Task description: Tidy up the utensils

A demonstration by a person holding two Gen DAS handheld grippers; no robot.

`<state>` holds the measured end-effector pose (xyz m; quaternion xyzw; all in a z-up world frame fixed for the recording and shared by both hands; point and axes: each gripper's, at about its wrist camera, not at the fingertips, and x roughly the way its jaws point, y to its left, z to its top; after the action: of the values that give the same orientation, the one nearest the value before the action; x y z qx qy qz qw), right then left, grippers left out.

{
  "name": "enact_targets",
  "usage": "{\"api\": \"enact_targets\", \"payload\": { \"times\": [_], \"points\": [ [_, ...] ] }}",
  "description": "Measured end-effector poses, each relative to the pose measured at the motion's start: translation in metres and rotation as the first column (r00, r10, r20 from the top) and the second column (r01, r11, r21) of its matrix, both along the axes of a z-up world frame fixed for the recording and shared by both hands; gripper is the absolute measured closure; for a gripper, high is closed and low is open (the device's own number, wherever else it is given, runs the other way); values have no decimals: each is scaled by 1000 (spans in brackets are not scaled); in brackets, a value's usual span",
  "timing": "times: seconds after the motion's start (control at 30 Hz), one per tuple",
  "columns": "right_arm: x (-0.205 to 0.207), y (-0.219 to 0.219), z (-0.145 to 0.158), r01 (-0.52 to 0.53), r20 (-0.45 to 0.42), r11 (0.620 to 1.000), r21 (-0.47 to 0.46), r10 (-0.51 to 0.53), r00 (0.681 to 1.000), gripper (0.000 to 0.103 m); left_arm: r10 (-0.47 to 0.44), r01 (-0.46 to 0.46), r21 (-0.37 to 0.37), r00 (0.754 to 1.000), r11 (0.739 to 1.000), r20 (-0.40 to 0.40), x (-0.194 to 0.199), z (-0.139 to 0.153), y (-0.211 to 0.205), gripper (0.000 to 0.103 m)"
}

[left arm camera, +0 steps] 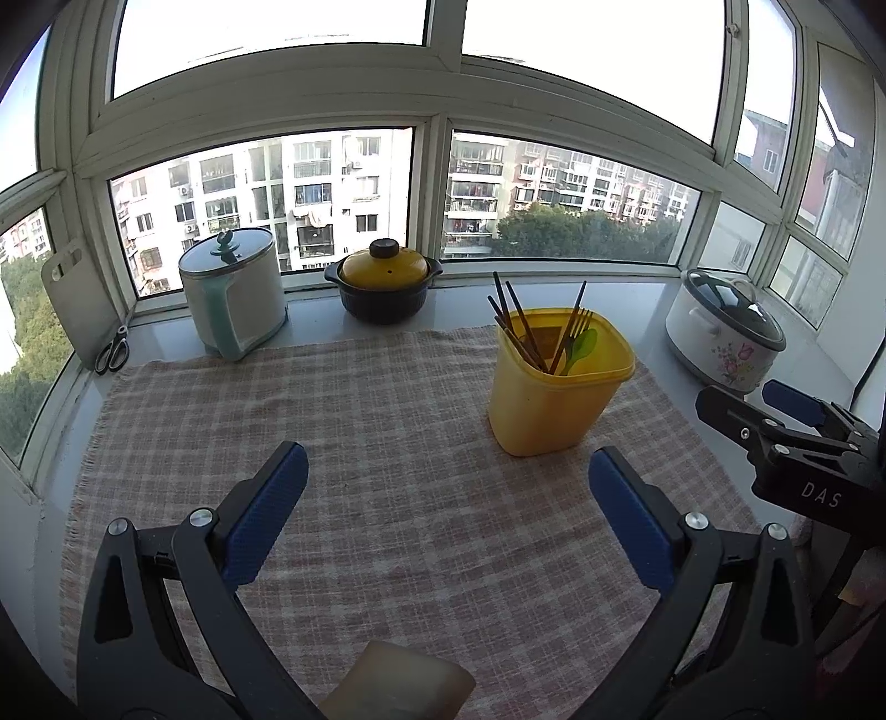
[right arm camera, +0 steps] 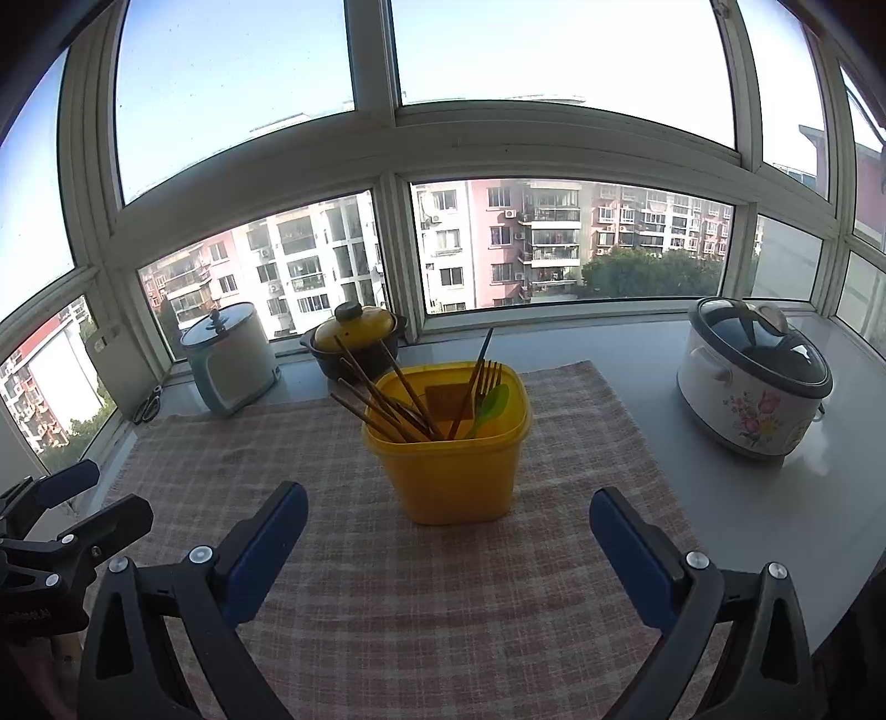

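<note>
Covering grey sill – checked cloth, bay windows, both tongs agape, empty

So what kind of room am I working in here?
Probably a home's enclosed balcony or bay-window counter used for kitchen storage, high up: wraparound windows facing apartment blocks, a rice cooker, a clay pot, and a utensil tub.

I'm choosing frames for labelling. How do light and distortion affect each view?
Left wrist view: the upper window panes blow out white, the frame bows strongly, and the yellow container stays sharp. Right wrist view: blue sky survives, the frame curves similarly, and corners vignette black.
</note>
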<state>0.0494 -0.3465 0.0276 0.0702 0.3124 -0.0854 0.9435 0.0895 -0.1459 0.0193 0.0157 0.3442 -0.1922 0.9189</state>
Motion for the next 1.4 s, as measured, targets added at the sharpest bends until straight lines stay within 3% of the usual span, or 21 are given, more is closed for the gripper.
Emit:
{"api": "enact_targets", "payload": {
  "times": [1.4],
  "points": [
    [1, -3, -7, 8, -14, 1000, 10, -8, 1000, 0, 20, -21, 54, 1000, 998, 13, 5, -5, -2, 0]
  ]
}}
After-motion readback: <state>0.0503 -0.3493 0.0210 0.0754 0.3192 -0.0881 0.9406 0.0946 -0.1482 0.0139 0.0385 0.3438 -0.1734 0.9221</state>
